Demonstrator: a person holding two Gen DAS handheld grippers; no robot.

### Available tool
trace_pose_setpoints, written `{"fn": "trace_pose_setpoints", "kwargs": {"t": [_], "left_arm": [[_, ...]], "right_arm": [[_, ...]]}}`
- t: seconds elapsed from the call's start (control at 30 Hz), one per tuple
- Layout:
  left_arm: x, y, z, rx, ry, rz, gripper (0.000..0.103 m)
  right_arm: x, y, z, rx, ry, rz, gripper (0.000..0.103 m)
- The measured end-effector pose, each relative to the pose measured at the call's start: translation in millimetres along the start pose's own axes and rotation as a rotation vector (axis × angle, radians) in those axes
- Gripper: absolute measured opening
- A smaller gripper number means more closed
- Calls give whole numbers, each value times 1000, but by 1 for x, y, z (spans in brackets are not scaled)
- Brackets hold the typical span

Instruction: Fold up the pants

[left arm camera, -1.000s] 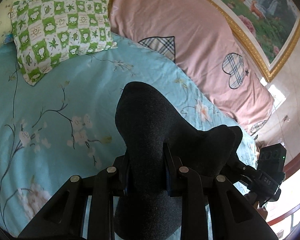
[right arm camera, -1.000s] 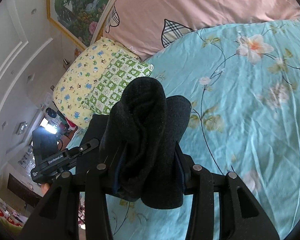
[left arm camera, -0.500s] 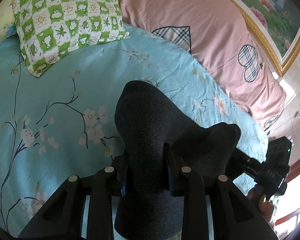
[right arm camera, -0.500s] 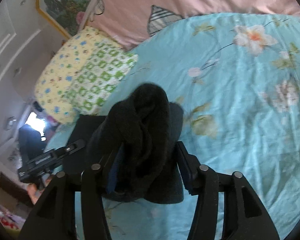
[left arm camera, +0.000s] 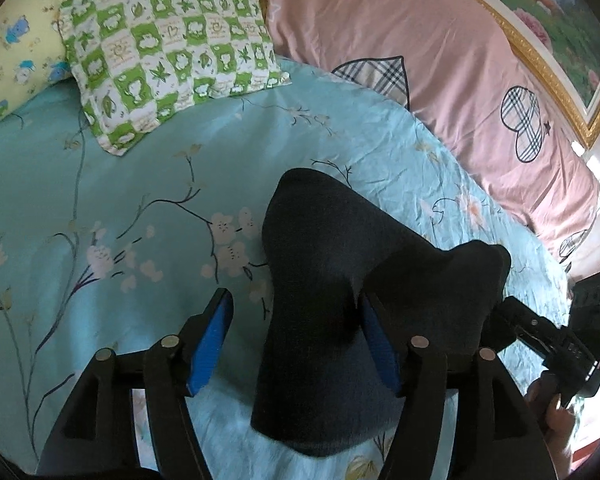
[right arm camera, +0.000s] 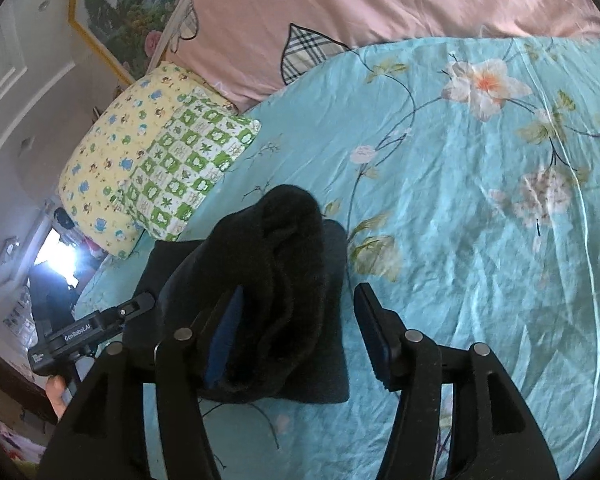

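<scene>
The dark pants (left arm camera: 320, 260) lie bunched on the turquoise flowered bedsheet (left arm camera: 100, 200), one raised fold in each wrist view. My left gripper (left arm camera: 296, 320) straddles its fold with jaws opening: the left blue pad (left arm camera: 212, 340) stands clear of the cloth, and the cloth leans on the right pad. My right gripper (right arm camera: 298, 312) straddles the other fold of the pants (right arm camera: 284, 260), jaws also opening, with the right pad (right arm camera: 372, 328) off the fabric. Each gripper appears in the other's view, the right gripper (left arm camera: 560, 340) and the left gripper (right arm camera: 92, 328), each held by a hand.
A green checked pillow (left arm camera: 168, 52) and a yellow printed pillow (left arm camera: 20, 52) lie at the head of the bed. A pink quilt with plaid hearts (left arm camera: 440, 60) lies along the wall under a gold-framed painting (left arm camera: 560, 20). Open sheet spreads to the right (right arm camera: 500, 240).
Both grippers' jaws have spread apart and no longer pinch the pants, which now sit loose between the fingers. Both cameras have tipped slightly downward.
</scene>
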State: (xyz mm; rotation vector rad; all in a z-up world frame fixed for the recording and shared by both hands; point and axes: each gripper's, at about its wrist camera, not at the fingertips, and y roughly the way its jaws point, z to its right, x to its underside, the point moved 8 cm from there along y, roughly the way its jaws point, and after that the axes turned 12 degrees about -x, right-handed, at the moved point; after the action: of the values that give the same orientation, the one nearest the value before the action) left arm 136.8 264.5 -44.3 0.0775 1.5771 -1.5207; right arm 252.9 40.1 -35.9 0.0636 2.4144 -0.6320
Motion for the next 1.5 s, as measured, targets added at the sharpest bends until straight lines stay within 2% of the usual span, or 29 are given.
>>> {"fn": "trace_pose_setpoints", "kwargs": {"t": [0.07,0.17,0.27,0.47,0.6,0.93,1.1,1.23,1.5], "left_arm": [[4,-6,0,-3,8,10,67],[14,-15,2,-21,30,22,69],[25,-23,2,-43,46,30,77],[48,-36,5,-61,74,27,77],[62,-45,8,-64,106,26,77],[80,-68,8,-172,193,94,80],[81,-72,7,-203,201,114,80],[83,-72,10,-216,215,120,81],[86,-66,16,-208,235,95,81]], "right_arm": [[2,-4,-8,4,-28,8,71],[8,-10,-18,9,-62,13,75],[16,-16,-27,23,-93,10,79],[36,-32,-41,53,-155,18,86],[49,-36,-50,97,-222,-1,88],[71,-38,-67,146,-322,-29,97],[76,-37,-72,168,-355,-31,97],[80,-39,-73,179,-355,-16,97],[83,-36,-79,207,-396,-48,98]]}}
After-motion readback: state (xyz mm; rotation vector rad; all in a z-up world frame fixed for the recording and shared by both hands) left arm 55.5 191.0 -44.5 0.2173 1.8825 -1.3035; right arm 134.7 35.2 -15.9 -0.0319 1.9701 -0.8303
